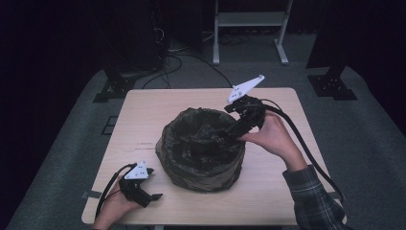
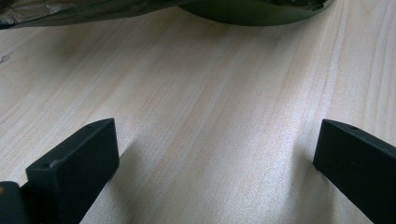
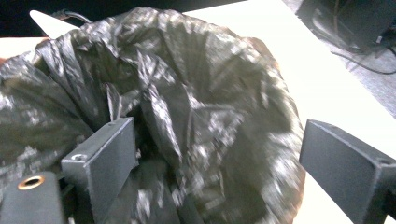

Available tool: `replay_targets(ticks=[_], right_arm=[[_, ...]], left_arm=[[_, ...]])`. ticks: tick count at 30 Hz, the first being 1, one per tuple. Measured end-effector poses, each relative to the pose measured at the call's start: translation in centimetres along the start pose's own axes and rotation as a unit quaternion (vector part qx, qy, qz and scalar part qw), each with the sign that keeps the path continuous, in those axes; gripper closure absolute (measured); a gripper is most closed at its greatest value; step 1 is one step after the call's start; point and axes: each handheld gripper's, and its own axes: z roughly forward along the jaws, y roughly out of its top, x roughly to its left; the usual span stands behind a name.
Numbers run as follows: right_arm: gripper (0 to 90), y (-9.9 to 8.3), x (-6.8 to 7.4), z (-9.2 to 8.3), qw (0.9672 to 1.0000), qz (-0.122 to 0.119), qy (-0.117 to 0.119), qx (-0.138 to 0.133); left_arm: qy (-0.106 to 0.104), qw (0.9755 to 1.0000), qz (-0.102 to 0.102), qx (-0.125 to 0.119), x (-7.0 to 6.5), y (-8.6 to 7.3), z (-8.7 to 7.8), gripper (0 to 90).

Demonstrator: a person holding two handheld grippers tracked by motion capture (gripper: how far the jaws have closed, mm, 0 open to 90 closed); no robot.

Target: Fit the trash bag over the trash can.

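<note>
While my right hand-held gripper [image 1: 229,135] reaches down over the far right rim of the round dark bin lined with a crinkled black plastic bag [image 1: 201,148], I see its jaws spread wide in the right gripper view, the shiny folds of the bag lying between and beyond them with nothing clamped. The bin stands in the middle of the pale wooden worktop [image 1: 268,191]. My left hand-held gripper [image 1: 152,198] rests low on the worktop near the front left corner, just beside the bin but apart from it. In the left gripper view its jaws are also wide apart over bare wood grain, and the bin's dark base sits at the top edge.
</note>
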Motion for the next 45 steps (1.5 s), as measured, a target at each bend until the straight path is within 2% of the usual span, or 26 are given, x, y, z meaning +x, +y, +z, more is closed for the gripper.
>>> replay_targets(ticks=[7, 10, 13, 16, 21, 32, 45], right_arm=[[9.2, -1.8, -0.5, -2.0, 0.9992, 0.013, -0.011, -0.037], [9.3, -2.6, -0.3, -2.9, 0.9984, 0.012, -0.02, -0.051], [9.2, -3.2, -0.2, -3.6, 0.9971, 0.017, -0.017, -0.071], [9.2, -4.0, 0.0, -4.2, 0.9962, 0.018, -0.025, -0.082], [9.3, -5.4, 0.3, -4.9, 0.9943, 0.025, -0.024, -0.1], [9.3, -8.9, 1.3, -5.1, 0.992, 0.029, -0.017, -0.121], [9.3, -12.6, 3.0, -3.7, 0.9896, 0.027, -0.008, -0.141]], left_arm=[[0.0, 1.0, 0.0, 0.0, 0.0, 0.0, 0.0, 0.0], [0.0, 1.0, 0.0, 0.0, 0.0, 0.0, 0.0, 0.0], [0.0, 1.0, 0.0, 0.0, 0.0, 0.0, 0.0, 0.0], [0.0, 1.0, 0.0, 0.0, 0.0, 0.0, 0.0, 0.0], [0.0, 1.0, 0.0, 0.0, 0.0, 0.0, 0.0, 0.0], [0.0, 1.0, 0.0, 0.001, 0.0, 0.0, 0.0, 0.0], [-0.002, 1.0, 0.001, 0.0, 0.0, 0.0, 0.0, 0.0]])
